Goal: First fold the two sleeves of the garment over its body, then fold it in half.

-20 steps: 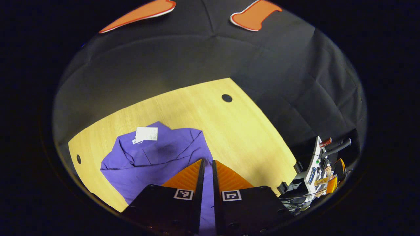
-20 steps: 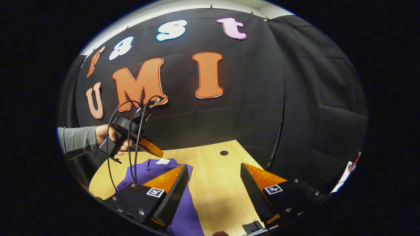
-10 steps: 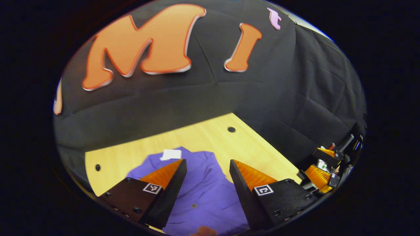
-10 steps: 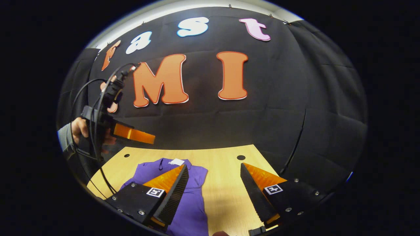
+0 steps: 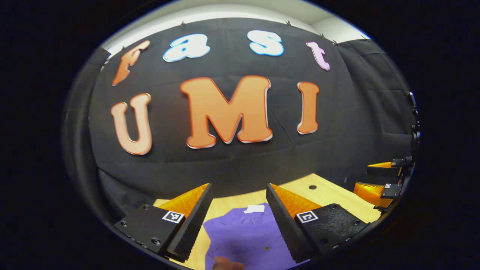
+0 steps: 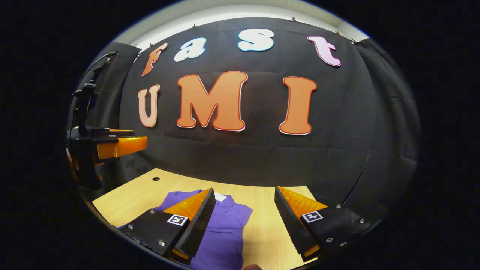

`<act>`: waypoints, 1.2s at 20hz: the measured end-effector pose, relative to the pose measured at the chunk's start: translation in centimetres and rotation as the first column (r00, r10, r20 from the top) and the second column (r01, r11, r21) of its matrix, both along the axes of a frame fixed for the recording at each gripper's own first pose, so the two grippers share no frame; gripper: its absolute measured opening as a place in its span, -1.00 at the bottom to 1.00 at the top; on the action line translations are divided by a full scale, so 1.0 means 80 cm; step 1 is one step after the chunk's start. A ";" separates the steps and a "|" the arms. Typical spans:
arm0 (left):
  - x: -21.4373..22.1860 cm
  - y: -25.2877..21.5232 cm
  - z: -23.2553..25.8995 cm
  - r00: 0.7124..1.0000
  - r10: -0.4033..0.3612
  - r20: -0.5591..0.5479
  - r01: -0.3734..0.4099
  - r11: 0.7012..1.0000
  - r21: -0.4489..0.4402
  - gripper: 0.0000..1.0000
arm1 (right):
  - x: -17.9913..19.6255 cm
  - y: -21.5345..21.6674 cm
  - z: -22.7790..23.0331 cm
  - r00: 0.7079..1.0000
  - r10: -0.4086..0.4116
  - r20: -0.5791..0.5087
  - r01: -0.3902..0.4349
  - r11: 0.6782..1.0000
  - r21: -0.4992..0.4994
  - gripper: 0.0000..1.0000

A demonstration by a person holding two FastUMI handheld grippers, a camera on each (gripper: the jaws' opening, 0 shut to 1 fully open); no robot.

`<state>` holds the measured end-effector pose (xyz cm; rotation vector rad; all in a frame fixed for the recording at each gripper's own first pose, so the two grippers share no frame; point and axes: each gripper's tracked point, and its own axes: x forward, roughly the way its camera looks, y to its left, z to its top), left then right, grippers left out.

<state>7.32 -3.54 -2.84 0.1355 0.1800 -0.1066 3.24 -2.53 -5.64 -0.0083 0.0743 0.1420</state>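
Booth: black cloth wall behind a pale wooden table with small round holes near its far edge.
Garment: a purple garment lies flat on the table near the near edge, collar and a white tag toward the far edge — already a compact shape, so I judge the folding mostly or wholly done, though I cannot see its whole outline.
Handling: light, soft, limp cloth; it should drape and slide rather than hold a shape. Not fragile, but a layer can slip off if pinched too shallow.
Where to grip: at an edge or corner of the fabric, taking all stacked layers together — not the middle, and not the tag.
Left hand-held gripper: raised above the garment, pointing level toward the wall, jaws wide apart and holding nothing. From the right gripper view it hangs over the table's left edge, well above the surface.
Right hand-held gripper: also lifted and level, jaws wide, empty, over the garment's right side.
Fingertip: one shows at the bottom of the left gripper view.
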 end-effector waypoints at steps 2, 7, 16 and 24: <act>-0.027 0.018 0.034 0.993 0.052 0.102 -0.056 0.998 0.038 0.86 | 0.000 0.013 -0.004 0.999 0.032 0.004 -0.032 0.999 0.005 0.89; -0.105 0.042 0.041 0.958 0.161 0.239 -0.162 0.987 -0.014 0.86 | -0.014 0.029 -0.001 0.997 0.063 0.046 -0.064 0.998 0.022 0.89; -0.159 0.086 -0.016 0.942 0.255 0.217 -0.266 0.964 0.023 0.85 | -0.042 0.015 -0.030 0.999 0.026 0.042 -0.029 0.997 0.068 0.88; -0.199 0.133 -0.184 0.936 0.304 -0.176 -0.285 0.950 0.125 0.96 | -0.097 0.011 -0.189 0.933 0.052 -0.357 -0.038 0.998 0.044 0.90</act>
